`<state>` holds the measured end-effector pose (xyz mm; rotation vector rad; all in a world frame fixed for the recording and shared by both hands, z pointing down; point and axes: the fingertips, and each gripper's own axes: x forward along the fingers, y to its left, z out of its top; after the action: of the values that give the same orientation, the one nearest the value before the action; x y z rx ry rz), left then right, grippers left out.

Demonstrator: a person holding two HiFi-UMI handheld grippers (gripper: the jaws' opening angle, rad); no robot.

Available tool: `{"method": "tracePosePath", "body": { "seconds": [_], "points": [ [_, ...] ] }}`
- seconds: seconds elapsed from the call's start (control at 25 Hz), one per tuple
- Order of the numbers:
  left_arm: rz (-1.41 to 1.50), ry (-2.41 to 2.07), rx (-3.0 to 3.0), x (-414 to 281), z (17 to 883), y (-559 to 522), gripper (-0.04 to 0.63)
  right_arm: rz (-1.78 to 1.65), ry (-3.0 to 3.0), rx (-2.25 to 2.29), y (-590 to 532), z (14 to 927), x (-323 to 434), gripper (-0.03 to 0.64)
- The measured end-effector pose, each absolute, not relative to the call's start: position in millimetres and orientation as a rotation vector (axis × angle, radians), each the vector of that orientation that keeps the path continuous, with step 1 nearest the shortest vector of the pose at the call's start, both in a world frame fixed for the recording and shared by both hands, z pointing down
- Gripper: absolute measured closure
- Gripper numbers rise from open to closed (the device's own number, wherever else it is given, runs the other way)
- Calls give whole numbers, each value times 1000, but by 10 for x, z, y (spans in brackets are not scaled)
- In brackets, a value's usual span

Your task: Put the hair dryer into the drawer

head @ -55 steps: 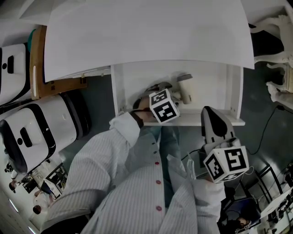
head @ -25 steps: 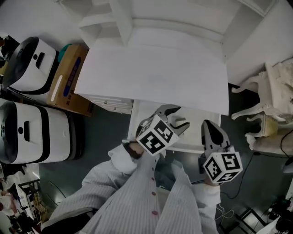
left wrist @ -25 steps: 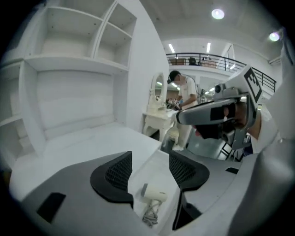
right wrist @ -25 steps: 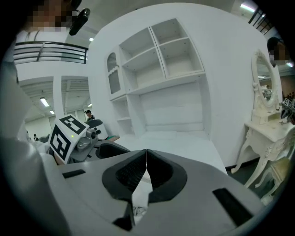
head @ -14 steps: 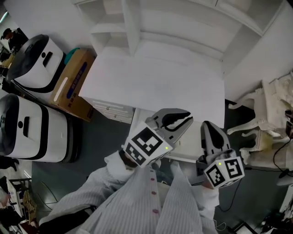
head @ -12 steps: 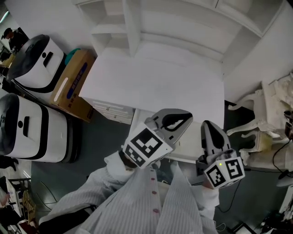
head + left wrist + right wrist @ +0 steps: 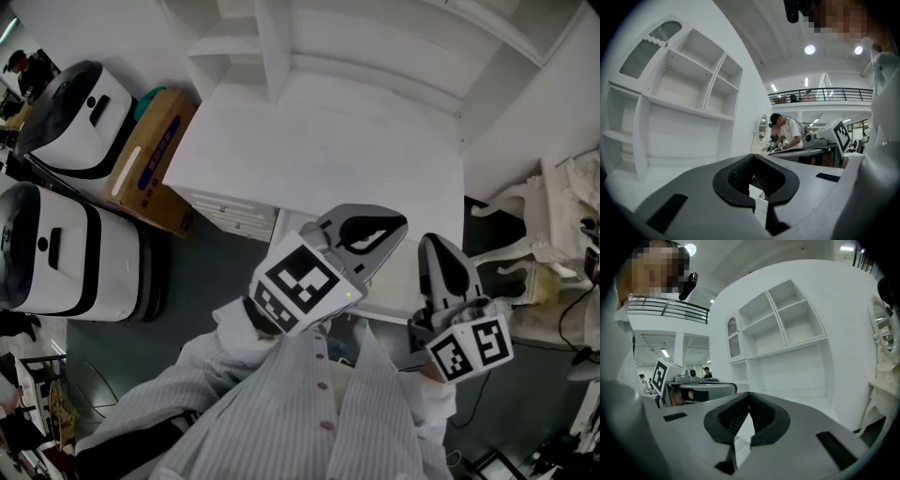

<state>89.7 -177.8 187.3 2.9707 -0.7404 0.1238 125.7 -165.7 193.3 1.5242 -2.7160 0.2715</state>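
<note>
The left gripper (image 7: 396,225) has its jaws pressed together with nothing between them. In its own view (image 7: 753,161) the ribbed pads meet at the tips, with only an empty loop of space behind them. The right gripper (image 7: 439,247), at 3 o'clock of the left one in the head view, is likewise closed on nothing (image 7: 749,398). Both are held in front of the white tabletop (image 7: 319,141), pointing toward 12 o'clock and touching no object.

The hair dryer shows in none of the current views. The drawer (image 7: 401,281) sits at 6 o'clock of the tabletop, pulled out, but the left gripper and its marker cube (image 7: 298,289) cover most of it — only a pale strip between the two grippers is visible, and what lies inside cannot be made out. The person's striped sleeves (image 7: 272,403) fill the bottom of the head view. At 9 o'clock of the tabletop stands a cardboard box (image 7: 150,155), next to white-and-black machines (image 7: 66,234) that the frame edge cuts off.

About two seconds ago the head view looked straight into the open drawer, with the hair dryer lying in it just beyond the left gripper. A second ago the left jaws were spread wide; they have since closed. Both grippers have risen — and the shelf unit (image 7: 267,47) behind the table, unseen in that first look, is now in sight.
</note>
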Motion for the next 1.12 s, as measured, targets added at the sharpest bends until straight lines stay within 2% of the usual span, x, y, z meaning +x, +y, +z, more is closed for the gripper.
{"method": "tracePosePath", "body": {
  "seconds": [0.76,1.12],
  "points": [
    [157,-758,2994,770,1897,-1865,586,276,-2708,1479,-1519,2000,1195,606],
    [291,-751,2988,751,2143,-1877,586,311,-2693,1479,-1486,2091,1225,606]
  ]
}}
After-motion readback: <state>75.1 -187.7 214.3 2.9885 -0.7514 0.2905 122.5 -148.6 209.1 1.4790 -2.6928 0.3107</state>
